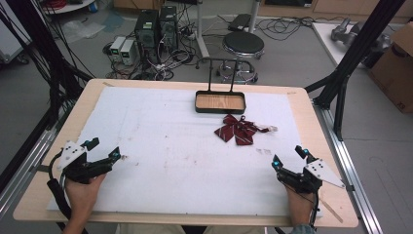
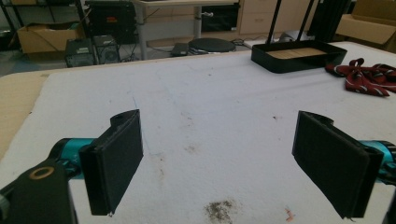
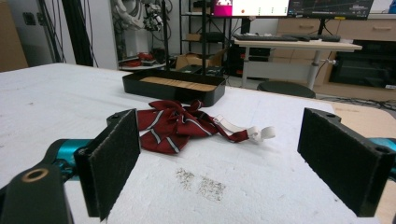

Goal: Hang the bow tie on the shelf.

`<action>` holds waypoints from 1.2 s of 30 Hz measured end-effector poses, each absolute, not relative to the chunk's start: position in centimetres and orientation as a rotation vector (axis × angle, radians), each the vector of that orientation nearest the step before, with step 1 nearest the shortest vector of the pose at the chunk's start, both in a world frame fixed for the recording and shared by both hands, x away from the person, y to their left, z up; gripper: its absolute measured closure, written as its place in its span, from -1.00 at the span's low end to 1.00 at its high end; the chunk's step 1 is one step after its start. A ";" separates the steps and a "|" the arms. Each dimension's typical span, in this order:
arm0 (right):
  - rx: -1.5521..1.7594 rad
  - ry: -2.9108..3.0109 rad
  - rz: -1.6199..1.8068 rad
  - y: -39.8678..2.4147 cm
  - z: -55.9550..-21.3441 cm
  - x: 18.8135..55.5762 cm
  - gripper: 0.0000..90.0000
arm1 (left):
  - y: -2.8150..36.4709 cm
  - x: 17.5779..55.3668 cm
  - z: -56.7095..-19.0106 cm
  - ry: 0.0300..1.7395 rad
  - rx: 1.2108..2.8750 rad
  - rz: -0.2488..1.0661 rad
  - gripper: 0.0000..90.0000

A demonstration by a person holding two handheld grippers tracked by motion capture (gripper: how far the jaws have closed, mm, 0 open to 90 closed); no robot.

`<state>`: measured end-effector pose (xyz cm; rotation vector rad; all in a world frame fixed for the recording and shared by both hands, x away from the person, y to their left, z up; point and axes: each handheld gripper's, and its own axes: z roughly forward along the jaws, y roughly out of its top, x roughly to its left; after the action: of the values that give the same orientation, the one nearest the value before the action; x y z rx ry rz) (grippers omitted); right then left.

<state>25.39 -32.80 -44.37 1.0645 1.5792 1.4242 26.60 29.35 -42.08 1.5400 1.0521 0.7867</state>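
Both grippers sit low near my edge of the table (image 1: 302,122), one at each corner of the white mat (image 1: 160,146), because nothing is in hand yet. My left gripper (image 1: 104,151) has its jaws wide apart and empty, aimed across bare mat. My right gripper (image 1: 290,157) is likewise spread open with nothing between the pads, and it points straight at the red striped bow tie (image 3: 175,123), which I judge makes it the natural one to reach. That bow tie lies crumpled on the mat with its white strap (image 3: 247,132) trailing to one side, just in front of the black tray (image 1: 219,102) at the far edge. Since the tray stands empty and so close, it looks like the intended place for it.
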 end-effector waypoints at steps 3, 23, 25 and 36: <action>1.061 1.581 1.426 -32.8 -44.4 25.4 -0.73 | 29.4 26.5 -42.1 1.048 1.534 0.788 -0.63; 1.008 1.643 1.463 -31.8 -43.5 26.1 -0.73 | 29.4 26.5 -42.2 1.047 1.519 0.807 -0.64; 1.011 1.654 1.469 -31.8 -43.3 26.5 -0.72 | 29.4 26.5 -42.1 1.046 1.517 0.806 -0.64; 0.979 1.701 1.510 -30.6 -40.3 30.7 -0.68 | 29.1 26.6 -42.2 1.034 1.537 0.811 -0.64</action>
<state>30.68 -30.62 -40.32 0.9790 1.7006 1.5102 26.56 29.13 -42.18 1.5368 1.0337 0.8113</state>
